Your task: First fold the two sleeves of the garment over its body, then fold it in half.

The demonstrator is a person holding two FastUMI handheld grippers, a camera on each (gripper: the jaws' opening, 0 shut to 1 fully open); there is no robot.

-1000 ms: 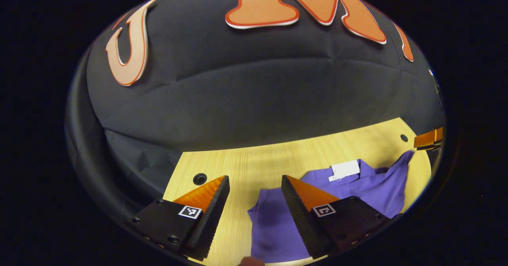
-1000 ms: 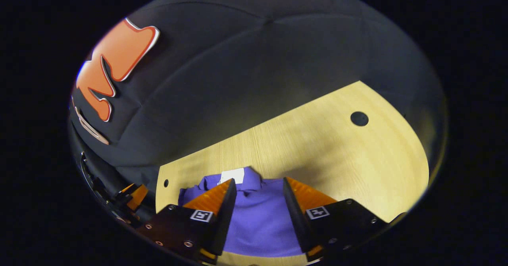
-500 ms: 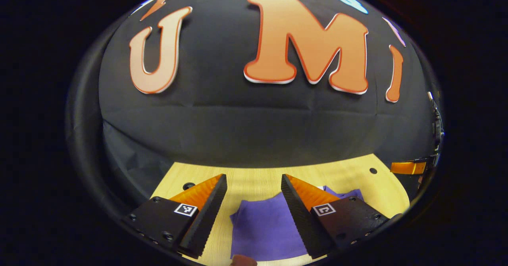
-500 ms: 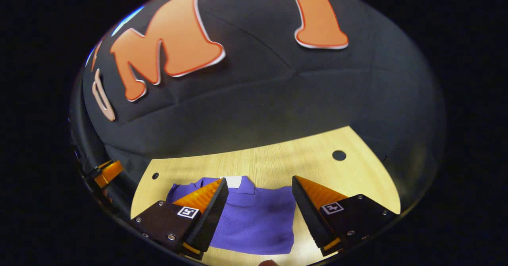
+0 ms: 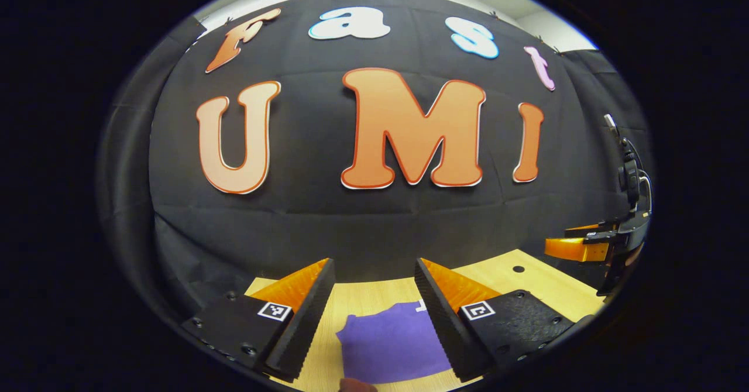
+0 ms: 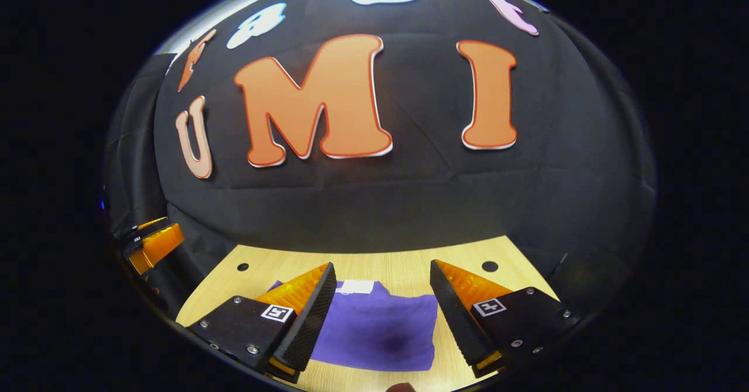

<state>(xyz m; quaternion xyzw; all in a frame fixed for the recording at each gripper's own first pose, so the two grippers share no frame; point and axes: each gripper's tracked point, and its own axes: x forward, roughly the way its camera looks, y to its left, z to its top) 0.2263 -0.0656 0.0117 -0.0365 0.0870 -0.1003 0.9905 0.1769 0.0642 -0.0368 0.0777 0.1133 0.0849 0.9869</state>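
Folded purple garment on the worktop, both tongs raised above it with fingers apart.

In the left gripper view the left tongs [image 5: 374,275] stand with their fingers spread and nothing between them; below them the purple garment [image 5: 389,342] lies as a compact folded shape on the pale wood worktop [image 5: 526,284], a small white tag at its far edge. The right tongs [image 5: 576,248] show at the right edge of that view, lifted off the worktop. In the right gripper view the right tongs [image 6: 383,278] are likewise spread and hold nothing, the garment [image 6: 377,330] lies flat on the worktop [image 6: 409,263] beneath them, and the left tongs [image 6: 153,244] show at the left edge.
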